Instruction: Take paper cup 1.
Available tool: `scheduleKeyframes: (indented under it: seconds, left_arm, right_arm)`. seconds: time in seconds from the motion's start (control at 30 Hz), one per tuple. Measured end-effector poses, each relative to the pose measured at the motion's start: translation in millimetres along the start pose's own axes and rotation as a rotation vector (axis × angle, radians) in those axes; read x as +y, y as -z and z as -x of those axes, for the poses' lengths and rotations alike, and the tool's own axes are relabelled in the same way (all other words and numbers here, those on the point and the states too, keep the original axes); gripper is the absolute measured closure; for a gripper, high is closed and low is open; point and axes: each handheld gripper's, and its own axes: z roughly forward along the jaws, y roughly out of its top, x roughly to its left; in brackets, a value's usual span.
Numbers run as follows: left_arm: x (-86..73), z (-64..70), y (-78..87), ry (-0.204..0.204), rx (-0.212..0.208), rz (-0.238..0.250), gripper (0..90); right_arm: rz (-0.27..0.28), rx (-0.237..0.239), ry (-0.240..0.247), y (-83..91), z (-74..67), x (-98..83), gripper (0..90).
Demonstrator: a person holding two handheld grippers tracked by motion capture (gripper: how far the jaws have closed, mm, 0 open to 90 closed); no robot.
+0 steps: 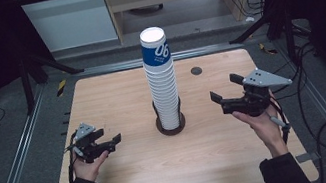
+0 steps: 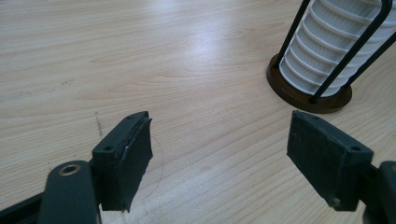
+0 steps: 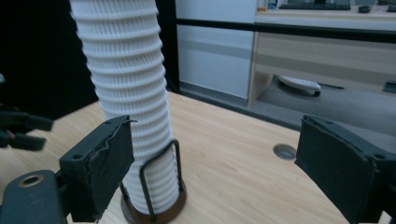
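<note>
cup stack (image 1: 161, 79): upright in holder (image 1: 171, 123), worktop (image 1: 130, 178) centre | left hand-held gripper (image 1: 115, 141): released, empty, near left of holder, apart | right hand-held gripper (image 1: 225, 88): released, empty, right of stack, apart

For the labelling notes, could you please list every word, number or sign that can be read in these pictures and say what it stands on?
"06", or perhaps "90" turned over: large white figures on the blue band of the top cup of the cup stack; the small print beneath them is too blurred to read.
Nothing else legible: wooden table, cup holder.
</note>
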Motion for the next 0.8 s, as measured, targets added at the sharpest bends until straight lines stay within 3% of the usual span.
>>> scheduleKeyframes:
  seconds: [0.2, 0.4, 0.8]
  left_arm:
    - [0.5, 1.4, -1.6, -0.009, -0.002, -0.007, 20.5]
    - [1.6, 2.4, -1.5, -0.009, -0.006, 0.001, 20.3]
    - [1.0, 3.4, -3.0, -0.014, -0.011, -0.006, 19.4]
  right_arm:
    - [0.049, 0.044, 0.003, -8.5, -8.5, 24.4, 10.5]
    - [0.091, 0.102, 0.030, -27.0, -27.1, 51.7, 9.1]
    - [0.138, 0.170, 0.021, -58.5, -44.4, 84.6, 7.9]
